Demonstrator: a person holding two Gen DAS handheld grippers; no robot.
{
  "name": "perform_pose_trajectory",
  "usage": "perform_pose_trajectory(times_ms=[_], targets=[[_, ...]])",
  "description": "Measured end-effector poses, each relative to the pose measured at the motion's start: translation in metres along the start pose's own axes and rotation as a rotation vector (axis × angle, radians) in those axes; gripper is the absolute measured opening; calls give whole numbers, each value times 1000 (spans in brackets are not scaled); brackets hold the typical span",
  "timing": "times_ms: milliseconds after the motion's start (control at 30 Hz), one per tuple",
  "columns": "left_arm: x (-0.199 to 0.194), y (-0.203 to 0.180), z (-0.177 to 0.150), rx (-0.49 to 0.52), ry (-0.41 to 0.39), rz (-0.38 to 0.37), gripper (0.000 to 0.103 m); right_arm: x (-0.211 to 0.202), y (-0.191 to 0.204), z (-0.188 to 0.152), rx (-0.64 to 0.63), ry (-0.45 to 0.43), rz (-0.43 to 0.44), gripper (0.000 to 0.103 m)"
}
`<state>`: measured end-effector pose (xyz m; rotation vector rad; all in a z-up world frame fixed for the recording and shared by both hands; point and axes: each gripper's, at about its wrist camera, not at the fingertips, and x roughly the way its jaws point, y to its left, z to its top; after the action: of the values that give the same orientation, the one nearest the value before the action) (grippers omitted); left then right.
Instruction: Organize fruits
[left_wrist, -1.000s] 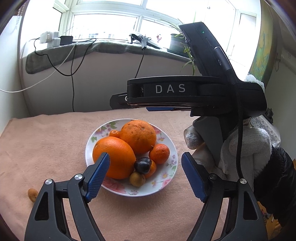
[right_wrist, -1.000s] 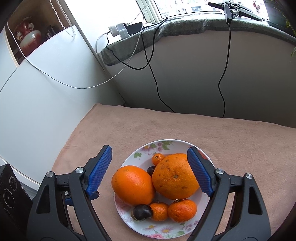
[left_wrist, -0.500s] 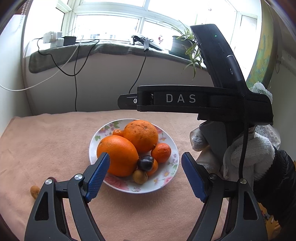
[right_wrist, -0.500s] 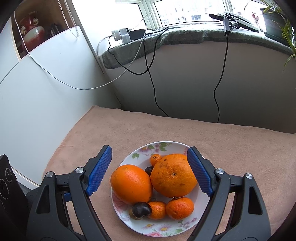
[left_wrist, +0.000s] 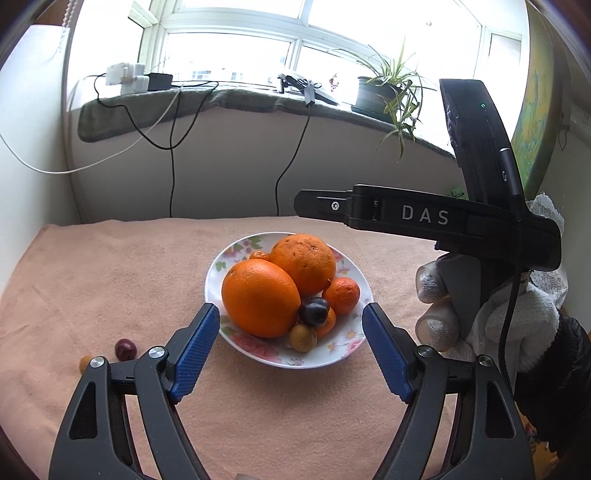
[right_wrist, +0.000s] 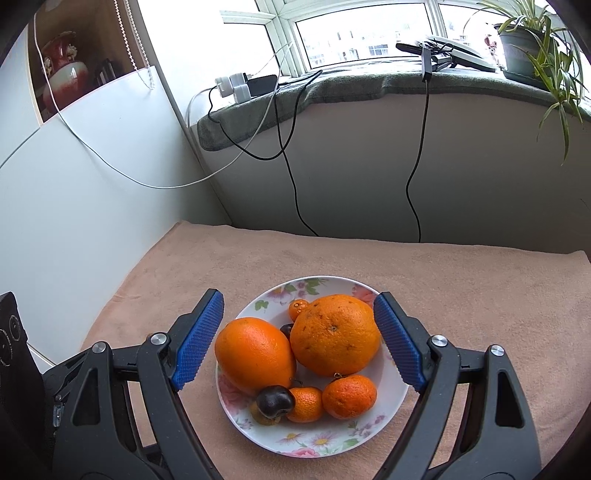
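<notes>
A floral white plate (left_wrist: 343, 347) (right_wrist: 325, 439) on the pink cloth holds two big oranges (left_wrist: 260, 297) (right_wrist: 334, 334), several small mandarins (left_wrist: 341, 295), a dark plum (left_wrist: 314, 311) (right_wrist: 275, 400) and a small yellow-brown fruit (left_wrist: 302, 336). A loose dark plum (left_wrist: 125, 349) and a small orange fruit (left_wrist: 85, 362) lie on the cloth left of the plate. My left gripper (left_wrist: 291, 350) is open and empty, just before the plate. My right gripper (right_wrist: 299, 343) is open and empty, above the plate; its body shows in the left wrist view (left_wrist: 436, 218).
A pink cloth (left_wrist: 110, 280) covers the table. A grey wall with hanging cables (right_wrist: 291, 162) stands behind, under a windowsill with a potted plant (left_wrist: 384, 92) and chargers (right_wrist: 245, 85). A white cabinet side (right_wrist: 92, 184) bounds the left. A gloved hand (left_wrist: 517, 317) holds the right gripper.
Both grippers have drawn back and risen from the plate, so it looks farther away. The loose plum and small fruit on the left have come into the left wrist view.
</notes>
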<state>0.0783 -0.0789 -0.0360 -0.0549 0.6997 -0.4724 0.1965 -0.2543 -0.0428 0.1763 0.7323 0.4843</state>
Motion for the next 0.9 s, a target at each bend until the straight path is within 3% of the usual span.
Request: perform_pose_trajectory(times_ms=[633,900], targets=[[-23,26,-18,-44,-33,108,80,-55,15,-38,8,-98,3,86],[-37,59,-42,-101,-8,169,80,-66,29,-50,-12,-106,30,86]])
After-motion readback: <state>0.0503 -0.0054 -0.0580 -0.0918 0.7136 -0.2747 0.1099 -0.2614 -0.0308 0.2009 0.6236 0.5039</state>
